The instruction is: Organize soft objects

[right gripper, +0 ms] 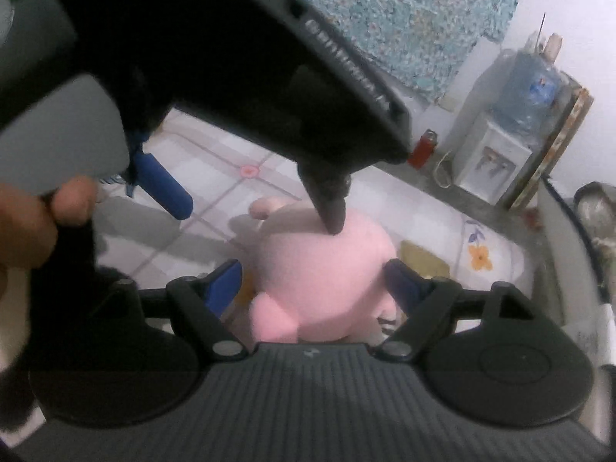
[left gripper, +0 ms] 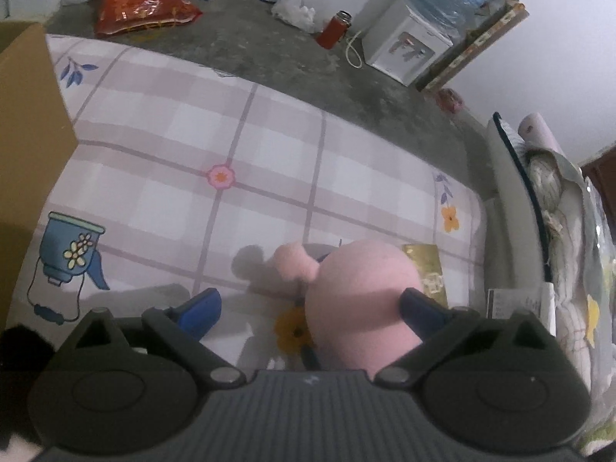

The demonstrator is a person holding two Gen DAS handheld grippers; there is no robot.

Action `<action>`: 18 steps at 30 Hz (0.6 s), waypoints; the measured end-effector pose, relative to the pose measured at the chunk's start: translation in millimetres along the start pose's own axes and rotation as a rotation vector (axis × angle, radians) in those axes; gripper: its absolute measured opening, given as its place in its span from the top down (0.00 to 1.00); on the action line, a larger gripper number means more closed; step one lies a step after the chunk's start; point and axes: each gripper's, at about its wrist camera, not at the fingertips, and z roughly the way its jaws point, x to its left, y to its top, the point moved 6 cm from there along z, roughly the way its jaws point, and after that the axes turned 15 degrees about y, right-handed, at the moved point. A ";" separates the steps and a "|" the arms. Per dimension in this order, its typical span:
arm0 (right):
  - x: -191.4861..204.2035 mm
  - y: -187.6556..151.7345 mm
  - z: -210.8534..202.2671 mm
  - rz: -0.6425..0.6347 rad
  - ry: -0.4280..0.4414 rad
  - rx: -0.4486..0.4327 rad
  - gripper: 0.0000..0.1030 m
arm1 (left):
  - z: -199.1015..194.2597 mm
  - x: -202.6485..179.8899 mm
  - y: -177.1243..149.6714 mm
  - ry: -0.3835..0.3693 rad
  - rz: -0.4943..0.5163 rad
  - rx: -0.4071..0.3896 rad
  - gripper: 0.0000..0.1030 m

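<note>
A round pink plush toy (left gripper: 362, 300) lies on a checked bedsheet (left gripper: 238, 142). In the left wrist view my left gripper (left gripper: 312, 308) is open; its right blue finger (left gripper: 419, 308) touches the toy's side and its left finger (left gripper: 200, 308) hangs over bare sheet. In the right wrist view the toy (right gripper: 323, 273) sits between the wide-open fingers of my right gripper (right gripper: 315, 281). The left gripper's black body (right gripper: 238, 57) hangs above the toy, with one blue finger (right gripper: 161, 184) to its left.
A cardboard box (left gripper: 27, 146) stands at the sheet's left edge. A gold card (left gripper: 427, 269) lies beside the toy. Folded bedding (left gripper: 550, 238) is piled at the right. On the concrete floor beyond are a red bag (left gripper: 142, 4), a red flask (left gripper: 333, 30) and a water dispenser (left gripper: 408, 46).
</note>
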 end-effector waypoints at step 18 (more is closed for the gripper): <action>4.0 -28.0 -110.1 0.363 0.096 -0.072 0.37 | -93.4 6.2 -62.1 -0.081 0.116 -0.077 0.06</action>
